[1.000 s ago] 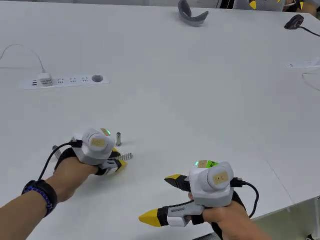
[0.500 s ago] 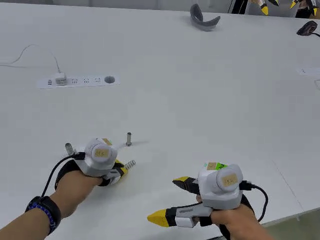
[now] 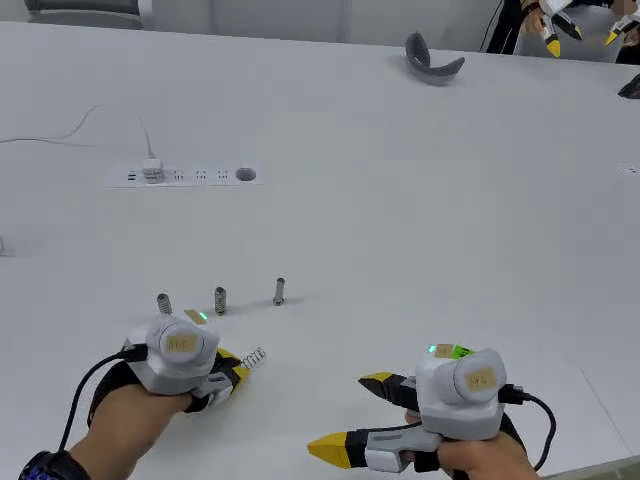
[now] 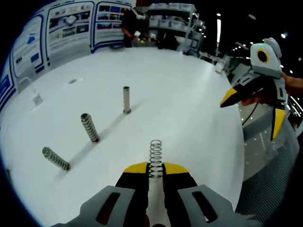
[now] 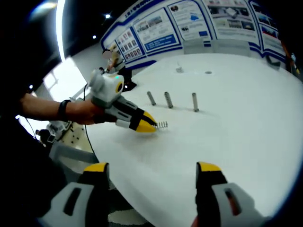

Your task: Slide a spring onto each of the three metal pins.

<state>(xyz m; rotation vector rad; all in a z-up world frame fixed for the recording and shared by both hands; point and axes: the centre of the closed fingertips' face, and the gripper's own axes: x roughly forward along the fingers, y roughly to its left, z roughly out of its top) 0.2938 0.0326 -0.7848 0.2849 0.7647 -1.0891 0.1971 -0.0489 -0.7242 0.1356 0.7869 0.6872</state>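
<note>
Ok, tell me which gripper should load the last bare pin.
Left. The left gripper holds a spring in its shut jaws and points toward the bare pin; the right gripper is open, empty and farther away.

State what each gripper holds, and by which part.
The left gripper pinches a small coiled metal spring by its near end, the rest sticking out ahead of the jaws. The right gripper is open and holds nothing.

Bright, even light; fisheye-warped edges
</note>
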